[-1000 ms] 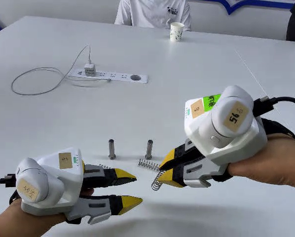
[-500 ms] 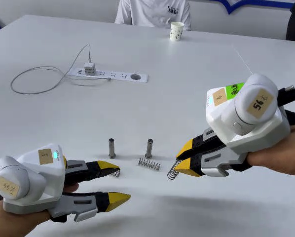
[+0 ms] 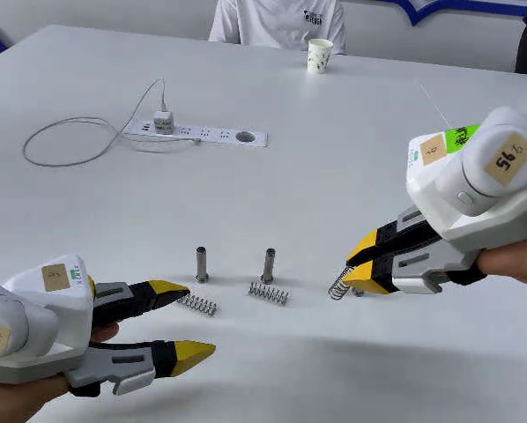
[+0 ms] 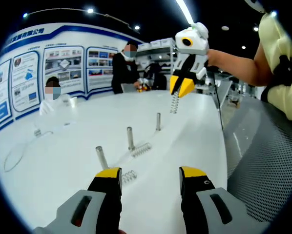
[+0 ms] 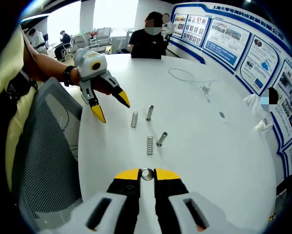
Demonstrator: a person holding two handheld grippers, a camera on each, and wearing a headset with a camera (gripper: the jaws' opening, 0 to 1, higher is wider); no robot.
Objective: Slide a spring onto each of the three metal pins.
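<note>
Right gripper (image 3: pixel 350 270) clamped on a spring (image 3: pixel 339 284) beside the pins (image 3: pixel 269 264); left gripper (image 3: pixel 199 319) jaws apart near tabletop's (image 3: pixel 334 132) front edge.

In the left gripper view, a large white table (image 4: pixel 68 141) fills the centre. Blue-framed display boards (image 4: pixel 63 63) line the wall at 10 o'clock. Ceiling spotlights (image 4: pixel 90 10) sit at 12 o'clock, and a grey mesh chair (image 4: pixel 263 161) at 4 o'clock.

Upright pins (image 3: pixel 201 263), loose springs (image 3: pixel 268 293), open table (image 3: pixel 352 159) around
</note>
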